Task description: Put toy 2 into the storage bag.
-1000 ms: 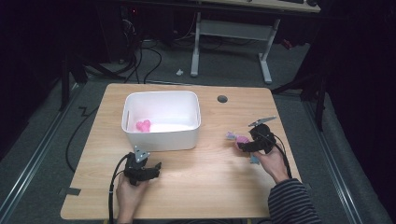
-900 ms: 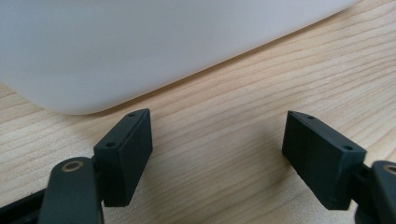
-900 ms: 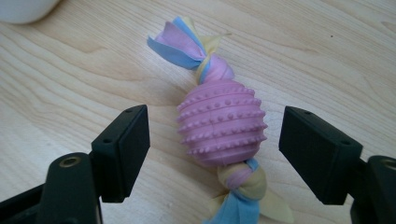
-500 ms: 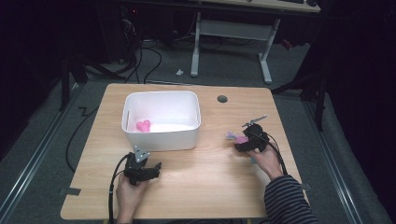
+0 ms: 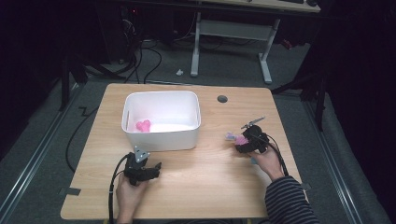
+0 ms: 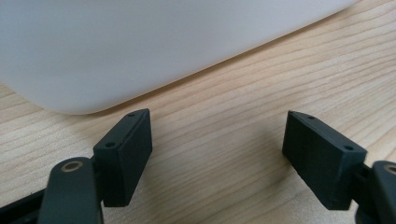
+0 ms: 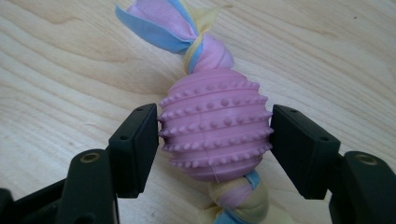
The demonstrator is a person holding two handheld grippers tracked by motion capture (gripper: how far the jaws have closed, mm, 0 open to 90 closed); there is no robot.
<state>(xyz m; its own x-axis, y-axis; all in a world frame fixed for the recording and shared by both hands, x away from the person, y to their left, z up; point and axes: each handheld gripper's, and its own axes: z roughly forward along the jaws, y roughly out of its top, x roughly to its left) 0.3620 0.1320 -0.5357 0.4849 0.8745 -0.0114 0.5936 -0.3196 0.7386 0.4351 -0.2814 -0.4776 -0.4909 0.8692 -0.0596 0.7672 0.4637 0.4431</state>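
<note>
The pink toy (image 5: pixel 143 125) inside the bin (image 5: pixel 161 140) is too small to identify.

A white tub (image 5: pixel 161 122) sits on the wooden table (image 5: pixel 210 182), holding a pink toy (image 5: pixel 143 125).

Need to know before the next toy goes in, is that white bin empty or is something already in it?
Not empty. The high view shows one pink toy lying on the floor of the white bin, toward its left side.

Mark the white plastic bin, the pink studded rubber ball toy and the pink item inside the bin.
white plastic bin (image 5: pixel 161 140), high view, front wall
pink studded rubber ball toy (image 7: pixel 215 123), right gripper view, ball middle
pink item (image 5: pixel 144 125), high view, its middle
</note>
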